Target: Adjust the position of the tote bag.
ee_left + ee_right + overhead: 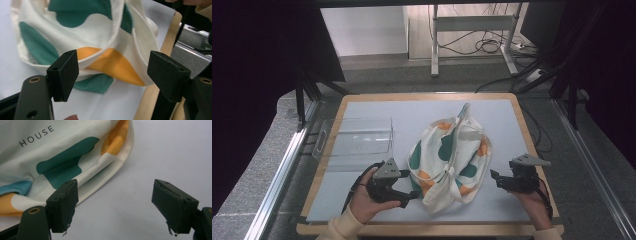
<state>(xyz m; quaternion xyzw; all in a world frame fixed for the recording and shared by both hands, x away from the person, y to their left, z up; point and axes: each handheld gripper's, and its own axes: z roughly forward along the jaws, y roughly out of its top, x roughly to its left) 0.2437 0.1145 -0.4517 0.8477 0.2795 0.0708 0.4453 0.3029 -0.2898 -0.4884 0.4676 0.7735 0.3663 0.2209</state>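
Bag: a cream cloth bag (451,162) with green and orange patches lies crumpled on the pale mat (362,110), right of centre towards the near edge, its handles (462,122) trailing away from the person.
Lettering: the right gripper view shows the word "HOUSE" (36,136) printed on the cloth.
Left gripper: the left gripper (409,196) sits at the bag's near left edge; its jaws stand wide apart, and in the left gripper view folds of the bag (100,50) lie just beyond them, nothing pinched.
Right gripper: the right gripper (495,178) rests just right of the bag, jaws spread, bare mat (162,152) between them.
Tray: a clear plastic tray (354,139) stands at the table's left side, apart from the bag.
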